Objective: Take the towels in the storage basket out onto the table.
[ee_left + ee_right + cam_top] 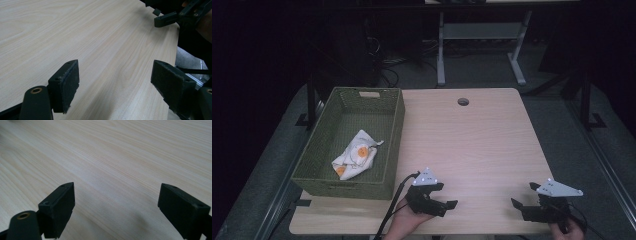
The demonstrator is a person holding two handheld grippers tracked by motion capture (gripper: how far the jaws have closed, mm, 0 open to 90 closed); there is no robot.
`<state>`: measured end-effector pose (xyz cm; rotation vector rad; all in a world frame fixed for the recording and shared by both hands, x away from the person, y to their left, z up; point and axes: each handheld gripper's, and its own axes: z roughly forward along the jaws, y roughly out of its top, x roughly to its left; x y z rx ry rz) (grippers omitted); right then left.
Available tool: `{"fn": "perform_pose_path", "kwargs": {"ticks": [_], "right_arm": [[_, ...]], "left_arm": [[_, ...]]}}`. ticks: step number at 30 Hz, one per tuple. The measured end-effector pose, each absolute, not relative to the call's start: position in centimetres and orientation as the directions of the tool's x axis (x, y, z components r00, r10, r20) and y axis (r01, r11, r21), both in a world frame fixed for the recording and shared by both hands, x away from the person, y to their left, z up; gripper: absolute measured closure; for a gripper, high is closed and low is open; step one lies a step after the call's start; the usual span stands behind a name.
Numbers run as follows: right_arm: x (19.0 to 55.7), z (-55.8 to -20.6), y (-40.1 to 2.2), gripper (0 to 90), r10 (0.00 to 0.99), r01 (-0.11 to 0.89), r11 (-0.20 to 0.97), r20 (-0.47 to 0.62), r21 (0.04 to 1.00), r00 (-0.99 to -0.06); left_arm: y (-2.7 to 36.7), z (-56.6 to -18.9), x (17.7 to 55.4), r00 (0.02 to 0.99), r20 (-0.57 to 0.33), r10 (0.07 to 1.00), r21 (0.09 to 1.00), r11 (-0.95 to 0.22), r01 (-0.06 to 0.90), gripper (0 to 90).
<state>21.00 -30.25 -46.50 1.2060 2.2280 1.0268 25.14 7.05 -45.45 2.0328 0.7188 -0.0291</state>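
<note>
The fingers (64,86) of the left gripper (443,195) are spread wide with nothing held, and so are those of the right gripper (522,195). Both are kept low near the front edge of the worktop (472,140), with much bare wood between them. A patterned cloth (355,155) is seen in the green basket (394,150) at the left edge. Wood grain is shown close up in the gripper views.

High view: fixed above the near edge of the table (477,135), looking forward and down, whole top in frame. Both gripper views sit low and close over the bare wood near that edge. Left gripper view faces along it and catches the right gripper (172,17), shared with the high view.
</note>
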Motion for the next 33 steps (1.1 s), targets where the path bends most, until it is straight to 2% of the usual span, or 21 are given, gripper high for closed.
{"fn": "perform_pose_path", "kwargs": {"ticks": [12,22,25,29,33], "right_arm": [[20.9,-46.3,-30.0,13.8,0.837,0.53,0.358,-0.013,0.769,-0.547],[20.8,-46.2,-30.2,13.8,0.845,0.523,0.342,-0.013,0.78,-0.534],[20.7,-46.1,-30.2,13.9,0.843,0.523,0.344,-0.012,0.78,-0.537],[20.7,-46.1,-30.3,13.9,0.844,0.52,0.341,-0.012,0.783,-0.536],[20.7,-46.1,-30.2,13.9,0.84,0.518,0.349,-0.015,0.781,-0.542]], "left_arm": [[7.5,-44.1,25.9,0.814,-0.357,0.459,0.789,-0.319,0.526,22.9],[6.9,-41.0,26.7,0.83,-0.315,0.459,0.831,-0.288,0.475,22.7],[6.6,-39.7,27.4,0.844,-0.279,0.458,0.841,-0.309,0.445,22.8],[6.7,-38.8,27.8,0.847,-0.272,0.457,0.848,-0.302,0.436,22.8],[6.9,-37.5,28.4,0.868,-0.228,0.442,0.846,-0.352,0.401,22.8]]}}
